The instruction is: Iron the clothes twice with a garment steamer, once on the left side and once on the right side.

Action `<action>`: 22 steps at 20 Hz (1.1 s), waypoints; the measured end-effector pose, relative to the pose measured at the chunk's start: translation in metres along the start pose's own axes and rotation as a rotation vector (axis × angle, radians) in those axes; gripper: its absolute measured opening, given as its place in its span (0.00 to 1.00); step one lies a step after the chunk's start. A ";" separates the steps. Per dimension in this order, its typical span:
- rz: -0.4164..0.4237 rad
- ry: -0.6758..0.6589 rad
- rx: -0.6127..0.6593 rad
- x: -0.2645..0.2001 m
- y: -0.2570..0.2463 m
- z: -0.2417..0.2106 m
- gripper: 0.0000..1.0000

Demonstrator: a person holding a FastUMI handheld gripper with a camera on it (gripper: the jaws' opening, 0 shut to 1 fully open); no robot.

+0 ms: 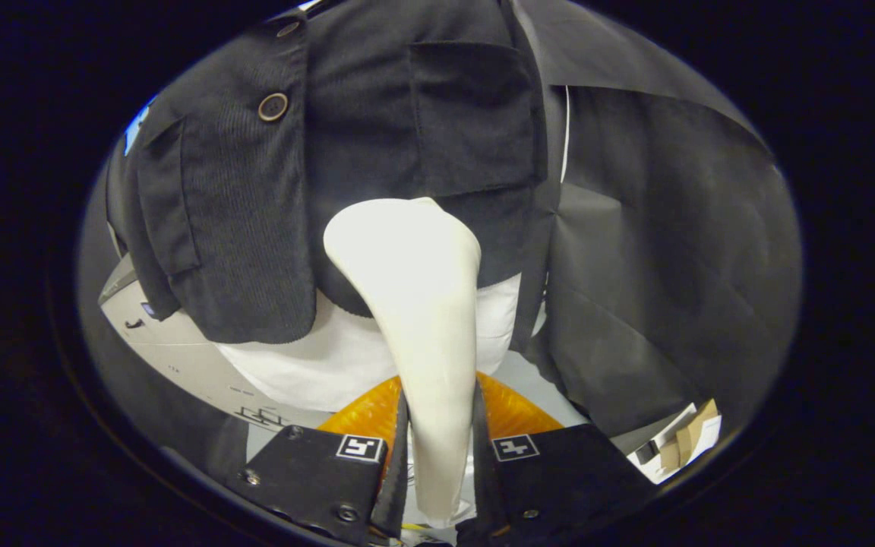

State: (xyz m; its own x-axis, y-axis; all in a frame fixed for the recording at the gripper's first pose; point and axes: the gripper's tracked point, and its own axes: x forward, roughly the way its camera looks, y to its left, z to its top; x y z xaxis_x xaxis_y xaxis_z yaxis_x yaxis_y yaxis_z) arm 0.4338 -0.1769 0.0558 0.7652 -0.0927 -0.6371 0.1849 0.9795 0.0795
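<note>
Gripper view is showing the gripper (441, 425) clamping both fingers on the white steamer (422, 304), its head seemingly touching the dark jacket (361, 152) hanging just ahead.

Cream-white garment steamer (415, 304) at frame centre, plain and unpatterned. Behind it, dark charcoal jacket (377, 129) with fine ribbed corduroy lines, plus brown round button (273, 106) at upper left. Below the jacket's hem, plain white shirt (316, 365). Bright orange ribbed piece (365, 414) low in the frame. Black-and-white square markers (361, 447) on the hand-held gripper (437, 471), clamped on the steamer's handle.
</note>
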 end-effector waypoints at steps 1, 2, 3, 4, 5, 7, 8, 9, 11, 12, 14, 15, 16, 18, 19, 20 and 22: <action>0.000 -0.014 0.000 -0.005 -0.003 0.002 0.39; -0.001 -0.024 0.003 -0.011 -0.005 0.003 0.39; -0.008 -0.040 0.005 -0.021 -0.009 0.005 0.39; -0.017 -0.062 0.006 -0.034 -0.012 0.007 0.39; -0.026 -0.084 0.009 -0.050 -0.016 0.005 0.39; -0.036 -0.130 0.014 -0.091 -0.011 -0.001 0.39; -0.041 -0.155 0.011 -0.113 -0.007 0.000 0.39; -0.045 -0.185 0.007 -0.136 0.000 -0.001 0.39; -0.039 -0.239 0.002 -0.180 0.020 -0.006 0.39; -0.030 -0.259 -0.006 -0.201 0.029 -0.009 0.39; -0.015 -0.290 -0.025 -0.236 0.050 -0.019 0.39; -0.003 -0.299 -0.038 -0.253 0.059 -0.027 0.39; 0.008 -0.314 -0.049 -0.268 0.068 -0.031 0.39; 0.028 -0.334 -0.061 -0.293 0.084 -0.040 0.39; 0.039 -0.339 -0.066 -0.302 0.093 -0.045 0.39; 0.045 -0.344 -0.068 -0.311 0.100 -0.050 0.39; 0.055 -0.364 -0.087 -0.324 0.110 -0.059 0.39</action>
State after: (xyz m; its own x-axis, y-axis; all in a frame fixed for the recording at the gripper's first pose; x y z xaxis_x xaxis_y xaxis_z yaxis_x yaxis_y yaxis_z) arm 0.1699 -0.0289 0.2261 0.9444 -0.0814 -0.3187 0.0961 0.9949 0.0307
